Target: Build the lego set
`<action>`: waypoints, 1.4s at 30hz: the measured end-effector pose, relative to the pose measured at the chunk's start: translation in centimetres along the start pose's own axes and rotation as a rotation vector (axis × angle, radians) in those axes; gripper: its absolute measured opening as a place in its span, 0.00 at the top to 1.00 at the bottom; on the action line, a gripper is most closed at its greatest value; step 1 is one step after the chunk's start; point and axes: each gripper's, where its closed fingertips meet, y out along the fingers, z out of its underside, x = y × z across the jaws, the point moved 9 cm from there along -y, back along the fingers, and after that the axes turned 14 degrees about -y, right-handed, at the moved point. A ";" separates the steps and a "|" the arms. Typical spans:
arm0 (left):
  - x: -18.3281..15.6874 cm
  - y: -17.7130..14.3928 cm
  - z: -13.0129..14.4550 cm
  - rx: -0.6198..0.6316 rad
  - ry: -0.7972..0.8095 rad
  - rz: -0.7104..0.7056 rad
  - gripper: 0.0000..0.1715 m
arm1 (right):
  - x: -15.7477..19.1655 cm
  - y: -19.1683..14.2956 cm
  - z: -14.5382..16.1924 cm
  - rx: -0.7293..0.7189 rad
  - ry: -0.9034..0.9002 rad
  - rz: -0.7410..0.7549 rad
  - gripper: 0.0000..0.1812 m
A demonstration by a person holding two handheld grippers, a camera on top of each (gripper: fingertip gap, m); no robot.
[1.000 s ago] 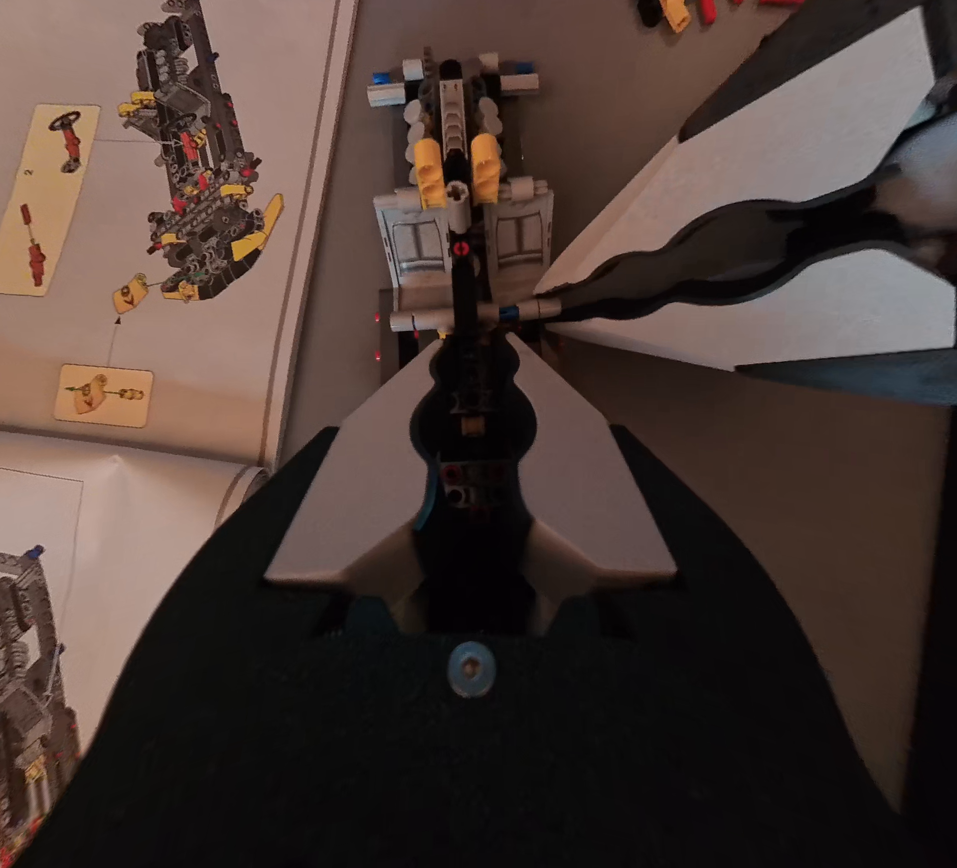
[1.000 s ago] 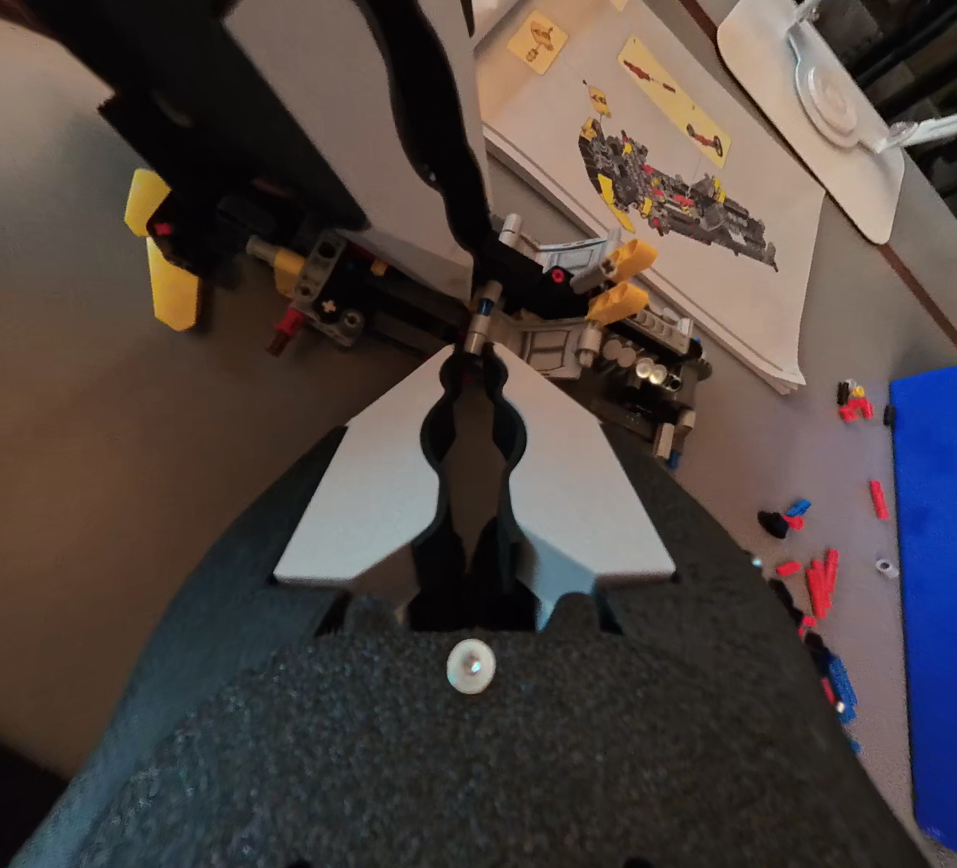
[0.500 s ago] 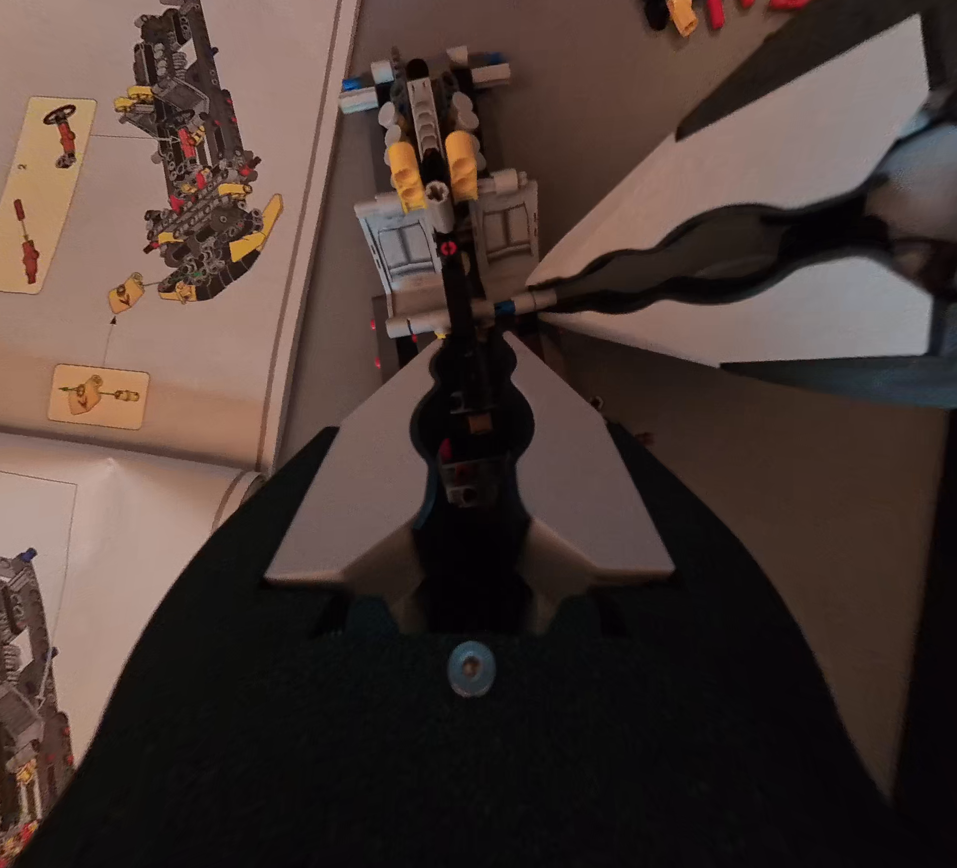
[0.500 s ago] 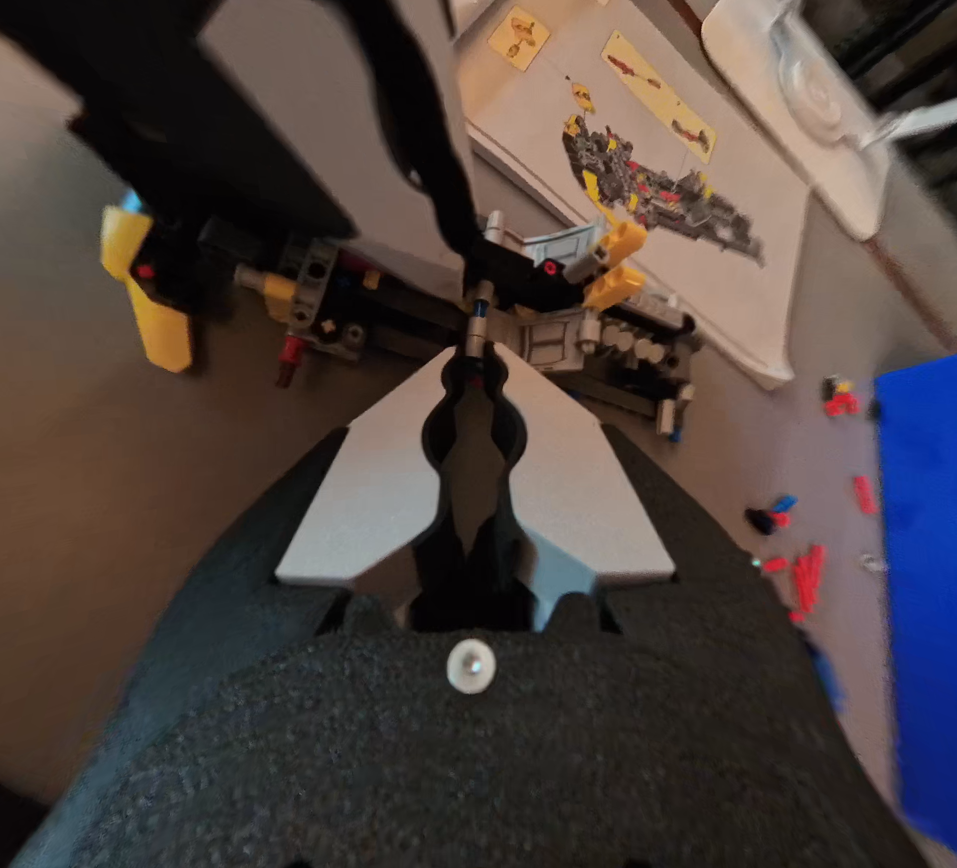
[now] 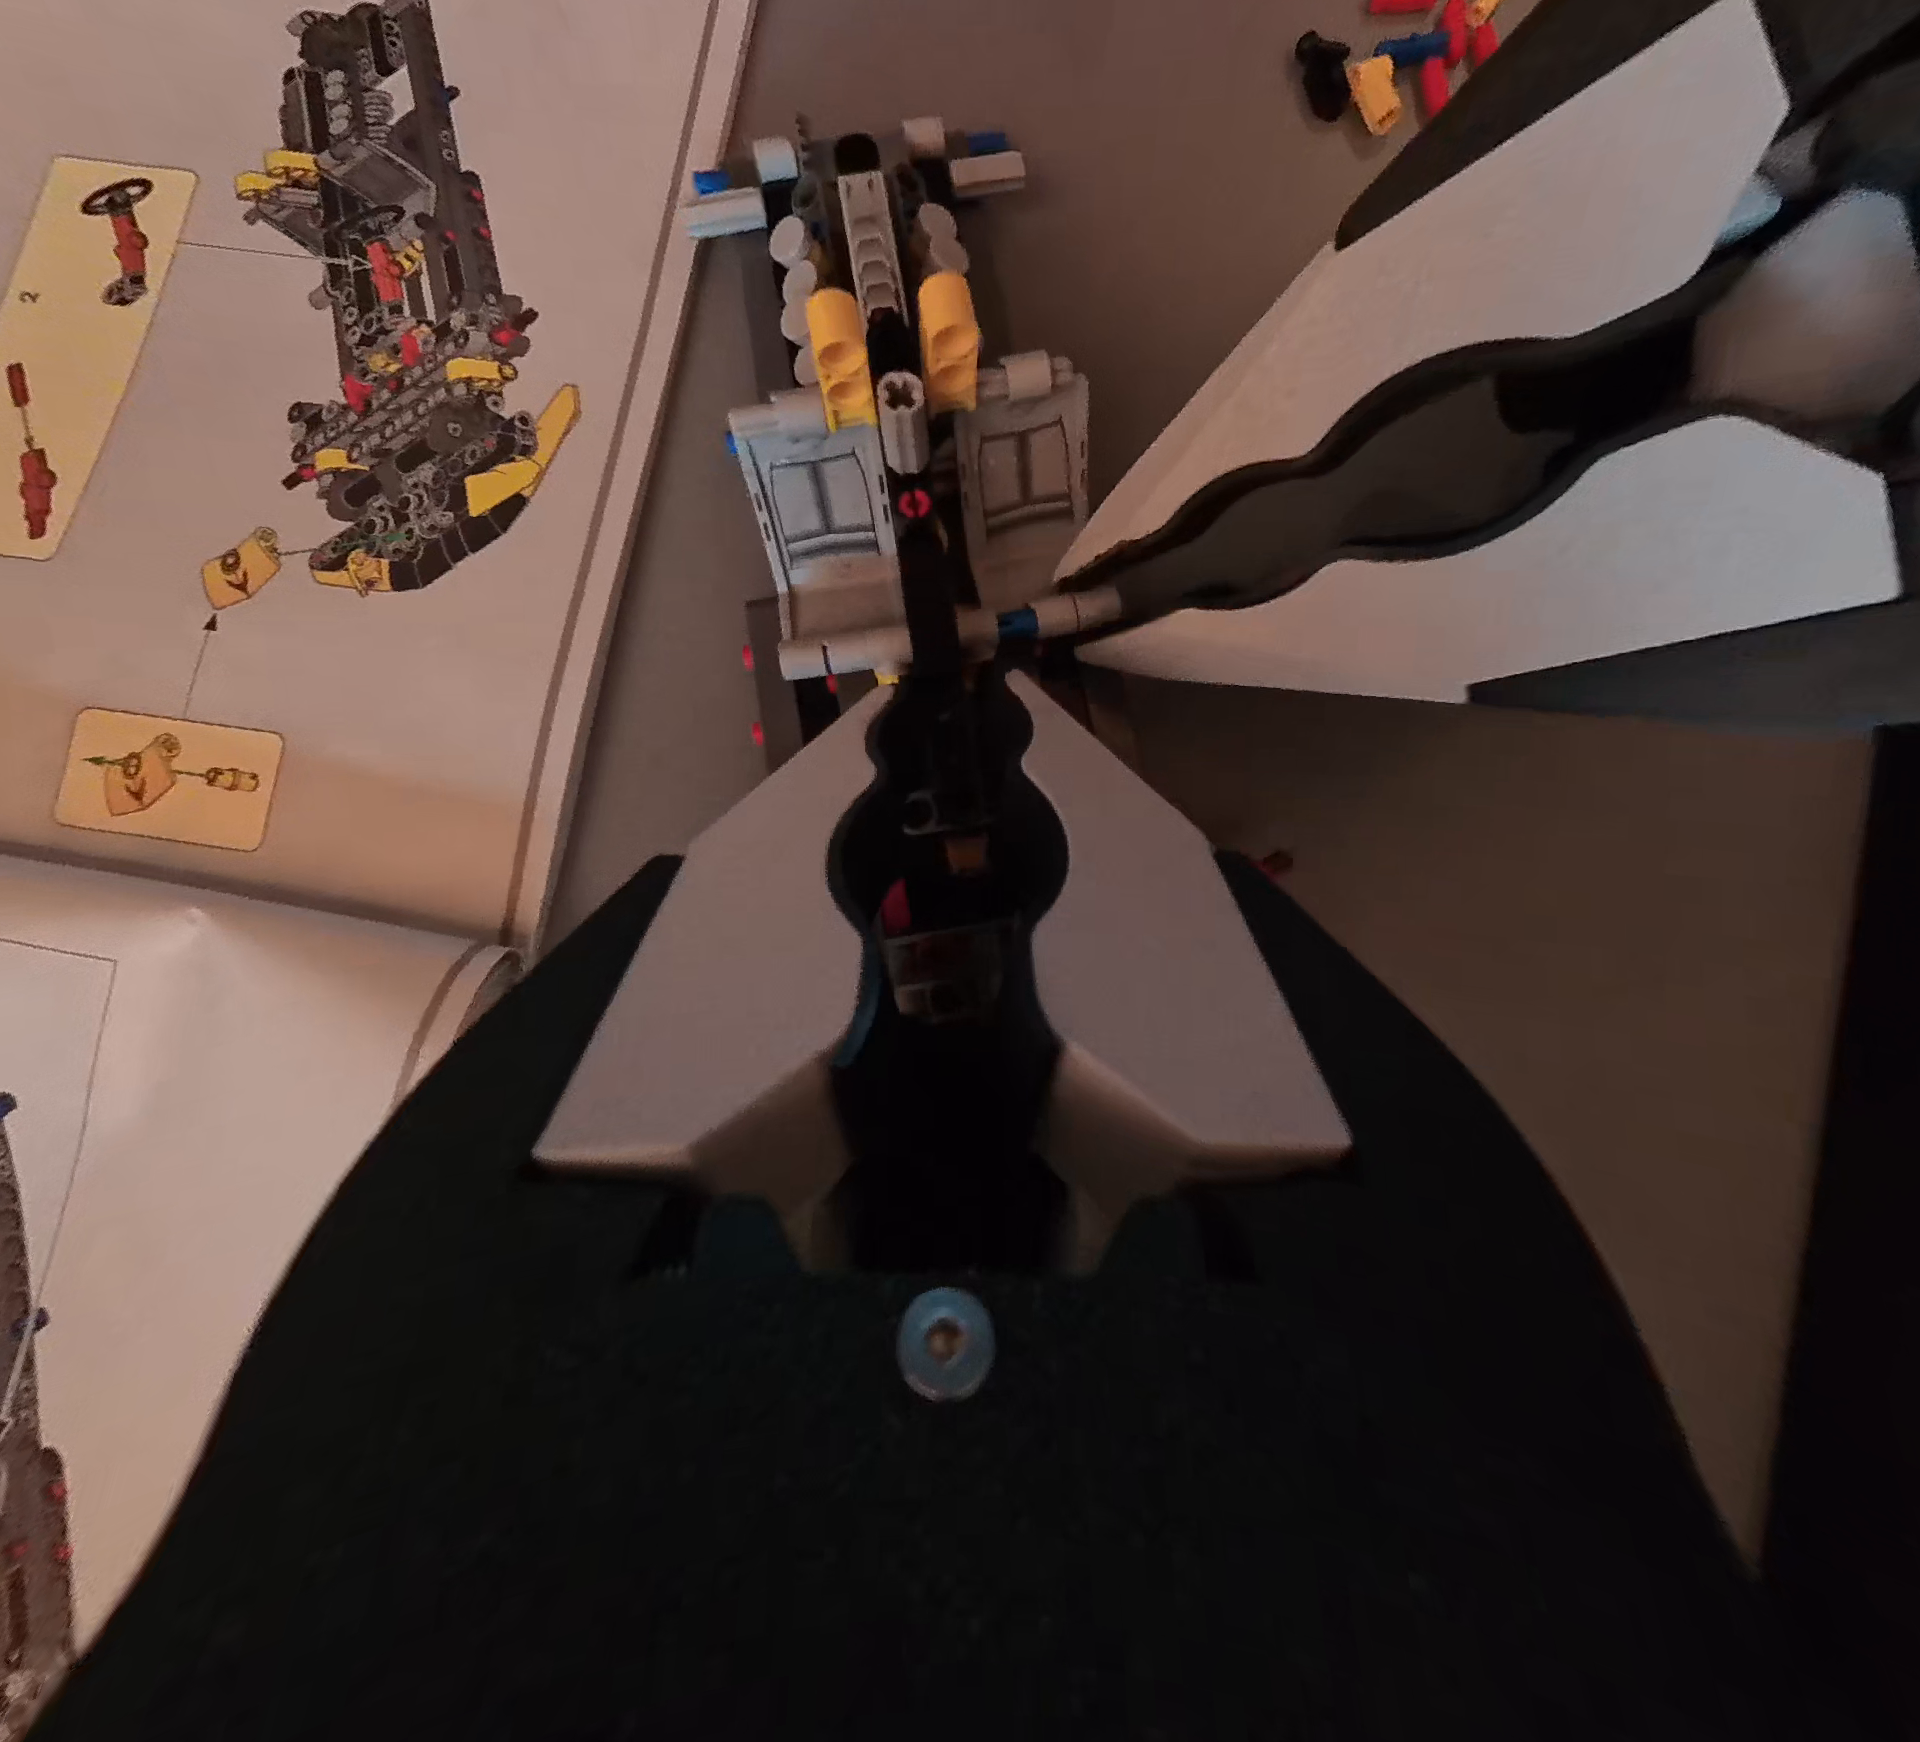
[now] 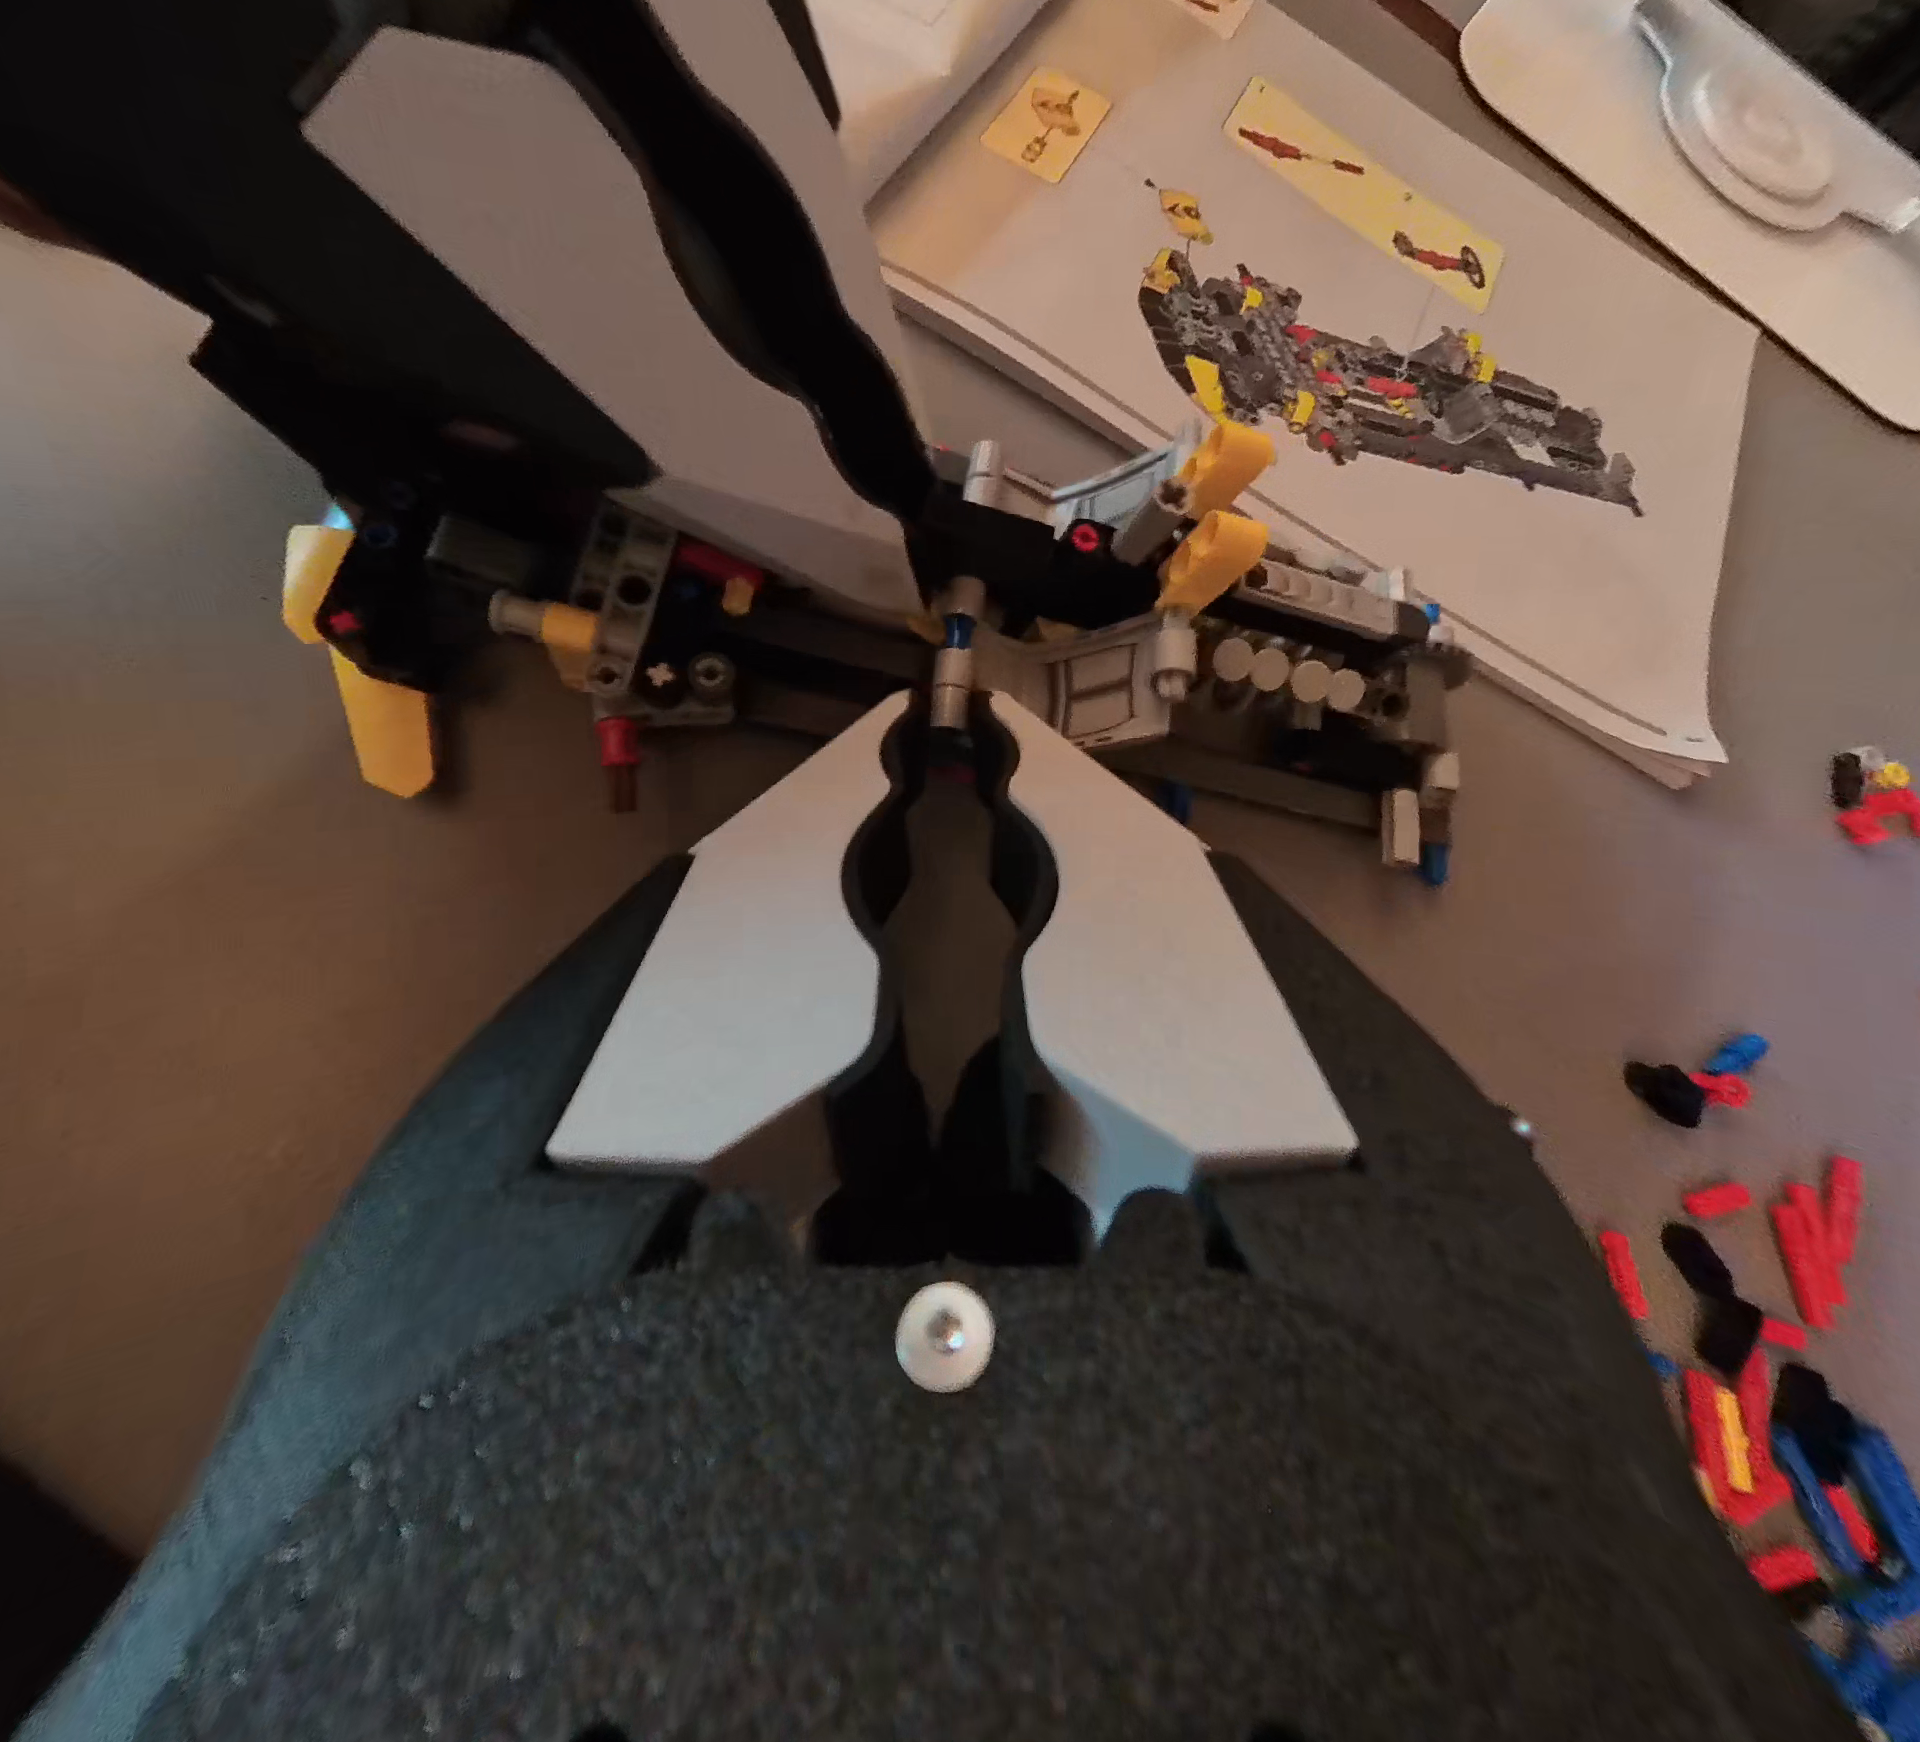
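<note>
Booklet [image 5: 343, 404]: open on the bench [image 5: 1403, 965], left of the model.
Left claw [image 5: 951, 705]: clamped on the model's black spine [image 5: 935, 612], model [image 5: 883, 404] stretching straight away from it.
Cross axle [image 6: 954, 653]: grey, at right angles to that spine.
Right claw [image 6: 951, 721]: closed on the axle's end, the nearer one for pushing along its length.
Loose pins [image 6: 1787, 1277]: far right.

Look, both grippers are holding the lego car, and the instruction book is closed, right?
Not quite. The instruction book lies open, showing a page with a picture of the model, as the left wrist view shows. The rest holds: the left gripper and right gripper both grip the lego car.
</note>
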 end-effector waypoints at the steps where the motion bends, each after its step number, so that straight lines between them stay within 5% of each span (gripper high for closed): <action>1: 0.0 -0.1 0.1 0.000 -0.008 0.008 0.96 | 0.0 0.0 0.0 -0.011 0.007 -0.015 0.95; 6: 0.7 -1.7 0.2 -0.024 -0.040 0.034 0.82 | -0.1 -1.0 -0.5 -0.091 0.049 -0.034 0.90; 16: 0.5 -1.6 0.7 -0.043 0.056 0.099 0.94 | -0.3 0.9 -0.9 0.009 0.050 -0.030 0.94; 42: 0.6 -1.2 0.6 -0.052 0.015 0.056 0.97 | -0.8 1.7 -1.4 -0.005 0.137 -0.085 0.95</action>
